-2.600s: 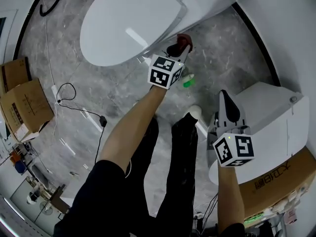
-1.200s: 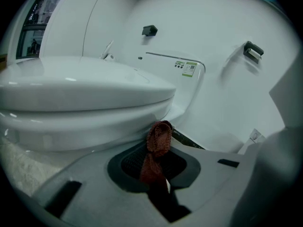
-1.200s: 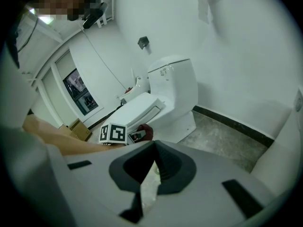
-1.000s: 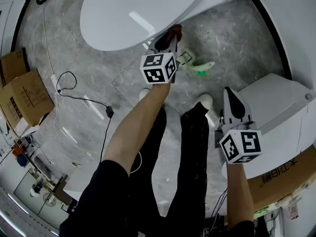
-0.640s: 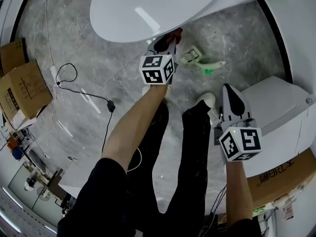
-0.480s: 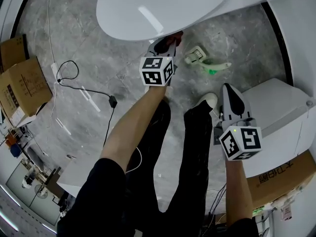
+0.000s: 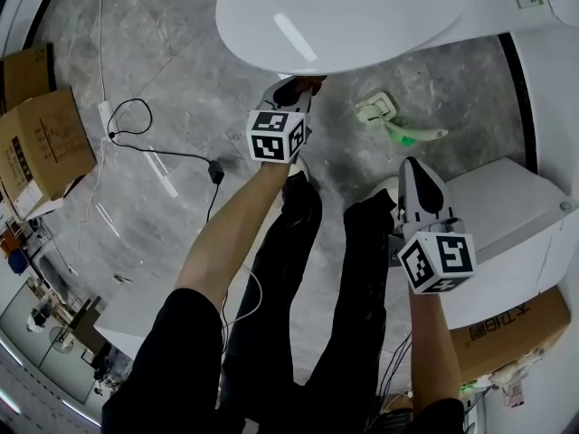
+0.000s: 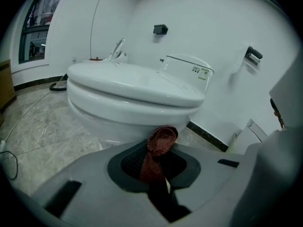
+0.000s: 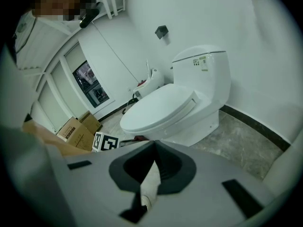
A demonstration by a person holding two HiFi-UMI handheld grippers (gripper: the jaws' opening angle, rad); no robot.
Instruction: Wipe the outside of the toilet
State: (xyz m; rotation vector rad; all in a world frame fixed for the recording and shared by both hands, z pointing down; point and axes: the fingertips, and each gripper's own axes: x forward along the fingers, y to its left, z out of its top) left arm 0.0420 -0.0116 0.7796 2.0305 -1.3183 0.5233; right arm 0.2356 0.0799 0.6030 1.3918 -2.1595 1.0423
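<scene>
Because the dark red cloth (image 8: 162, 138) is soft and light and flops over at its free end, it will only wipe where it is pressed flat. It is best gripped low on the wad, as the left gripper (image 8: 158, 151) has it, jaws clamped on it just under the front rim of the toilet (image 8: 132, 91), which stands on the grey floor (image 7: 181, 89) against the wall. Whether cloth meets porcelain I cannot tell. The right gripper (image 9: 150, 150) hangs well back, jaws closed on a pale scrap (image 9: 147, 186) I cannot identify. Only the left gripper view shows the bowl's side beneath the seat; from the head view the lid hides it.
</scene>
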